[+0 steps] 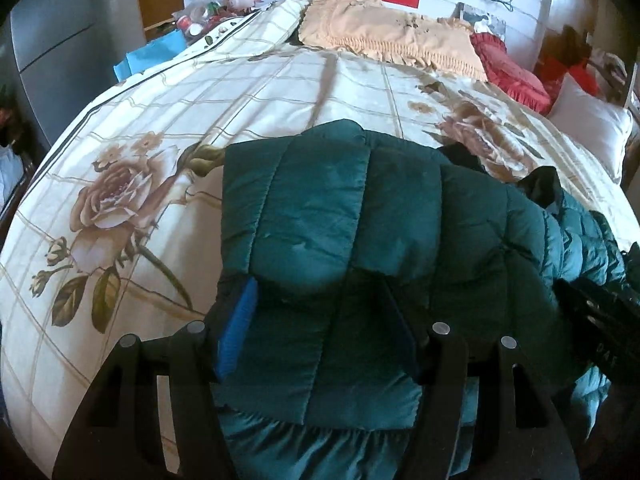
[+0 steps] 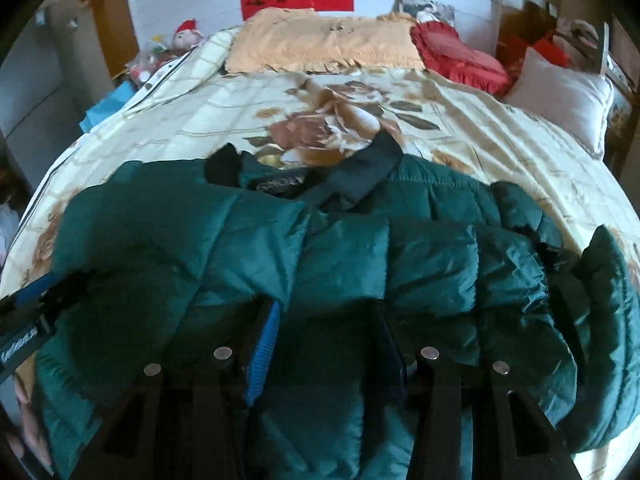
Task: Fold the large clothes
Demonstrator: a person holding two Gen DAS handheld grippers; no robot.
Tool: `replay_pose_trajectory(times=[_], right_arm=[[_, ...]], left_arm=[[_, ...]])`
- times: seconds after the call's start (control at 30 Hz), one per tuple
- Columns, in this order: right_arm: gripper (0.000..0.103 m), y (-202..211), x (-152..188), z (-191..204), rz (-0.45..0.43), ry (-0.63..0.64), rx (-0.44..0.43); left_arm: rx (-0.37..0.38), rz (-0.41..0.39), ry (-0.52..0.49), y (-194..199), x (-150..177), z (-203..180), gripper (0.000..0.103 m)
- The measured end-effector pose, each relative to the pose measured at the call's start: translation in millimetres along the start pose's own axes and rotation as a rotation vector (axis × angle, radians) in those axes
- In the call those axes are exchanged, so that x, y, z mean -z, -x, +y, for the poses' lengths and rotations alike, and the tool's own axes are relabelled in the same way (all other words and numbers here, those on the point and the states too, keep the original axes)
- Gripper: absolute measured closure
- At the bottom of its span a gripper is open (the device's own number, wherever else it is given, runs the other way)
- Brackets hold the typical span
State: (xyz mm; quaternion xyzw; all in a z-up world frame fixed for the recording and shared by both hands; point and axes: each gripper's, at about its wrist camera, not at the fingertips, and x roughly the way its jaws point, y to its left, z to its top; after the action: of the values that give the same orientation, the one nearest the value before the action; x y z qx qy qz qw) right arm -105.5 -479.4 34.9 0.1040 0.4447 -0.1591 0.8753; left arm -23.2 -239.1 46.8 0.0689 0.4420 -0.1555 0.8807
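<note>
A dark teal puffer jacket (image 1: 400,208) (image 2: 360,248) lies across the near half of the bed, its collar (image 2: 360,176) towards the pillows. My left gripper (image 1: 320,320) sits at the jacket's left end. A thick quilted fold fills the gap between its blue pad (image 1: 236,328) and the dark fingers (image 1: 400,332), so it is shut on that fold. It also shows at the right wrist view's left edge as the left gripper (image 2: 28,316). My right gripper (image 2: 328,344) hangs over the jacket's middle, jaws apart, with fabric bulging below and between them, not pinched.
The bed carries a cream floral quilt (image 1: 160,128) with bare room beyond the jacket. At its head lie a peach fringed pillow (image 1: 384,32), a red cushion (image 1: 508,68) and a white pillow (image 1: 592,124). Toys and clutter (image 1: 216,8) crowd the far left corner.
</note>
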Motion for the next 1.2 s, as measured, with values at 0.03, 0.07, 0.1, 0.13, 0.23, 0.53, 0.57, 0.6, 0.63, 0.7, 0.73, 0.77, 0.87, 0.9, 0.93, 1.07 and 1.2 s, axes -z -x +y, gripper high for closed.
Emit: replay_pose_trajectory(times=[0.03, 0.07, 0.1, 0.13, 0.23, 0.53, 0.57, 0.6, 0.63, 0.7, 0.73, 0.77, 0.87, 0.9, 0.93, 1.07, 1.2], right_arm=[[0.058, 0, -1, 0, 0.003, 0.009, 0.007], [0.058, 1, -1, 1, 0.006, 0.014, 0.009], [0.058, 6, -2, 0, 0.015, 0.015, 0.008], [0.057, 12, -2, -2, 0.017, 0.009, -0.003], [0.057, 42, 6, -13, -0.021, -0.014, -0.043], [0.058, 51, 36, -54, -0.001, -0.052, 0.046], [0.058, 44, 37, -57, 0.018, -0.063, 0.037], [0.058, 38, 38, -59, 0.025, -0.073, 0.028], [0.058, 35, 39, -59, 0.022, -0.070, 0.032], [0.058, 34, 38, -54, 0.019, -0.038, 0.059], [0.058, 36, 37, -52, 0.024, -0.032, 0.064], [0.058, 39, 37, -52, 0.028, -0.033, 0.061], [0.057, 63, 39, -54, -0.010, -0.060, 0.024], [0.057, 72, 39, -55, -0.034, -0.063, 0.020], [0.057, 83, 40, -56, -0.066, -0.062, 0.028], [0.057, 84, 38, -66, -0.080, -0.089, 0.079], [0.057, 43, 43, -74, 0.044, -0.096, 0.147]], left_arm=[[-0.002, 0.000, -0.002, -1, 0, 0, 0.040], [-0.003, 0.002, -0.003, -1, 0, 0, 0.040], [-0.001, 0.002, -0.002, -1, 0, 0, 0.040], [0.000, 0.001, 0.000, -1, 0, 0, 0.040], [-0.001, -0.001, -0.003, -1, 0, 1, 0.040], [-0.010, -0.011, -0.008, -1, 1, 0, 0.039], [-0.013, -0.012, -0.010, -1, 1, -1, 0.039], [-0.018, -0.016, -0.014, -1, 1, -2, 0.038], [-0.022, -0.018, -0.017, -2, 1, -3, 0.038], [-0.031, -0.020, -0.025, -2, 1, -4, 0.038], [-0.032, -0.019, -0.026, -2, 1, -4, 0.038], [-0.030, -0.015, -0.025, -1, 1, -4, 0.038], [-0.016, -0.008, -0.012, 3, 3, -2, 0.038], [-0.009, -0.007, -0.005, 5, 3, -1, 0.038], [-0.003, -0.005, 0.002, 7, 3, 0, 0.038], [0.013, -0.013, 0.013, 21, 8, -2, 0.038], [0.053, -0.023, 0.002, 40, 15, -10, 0.038]])
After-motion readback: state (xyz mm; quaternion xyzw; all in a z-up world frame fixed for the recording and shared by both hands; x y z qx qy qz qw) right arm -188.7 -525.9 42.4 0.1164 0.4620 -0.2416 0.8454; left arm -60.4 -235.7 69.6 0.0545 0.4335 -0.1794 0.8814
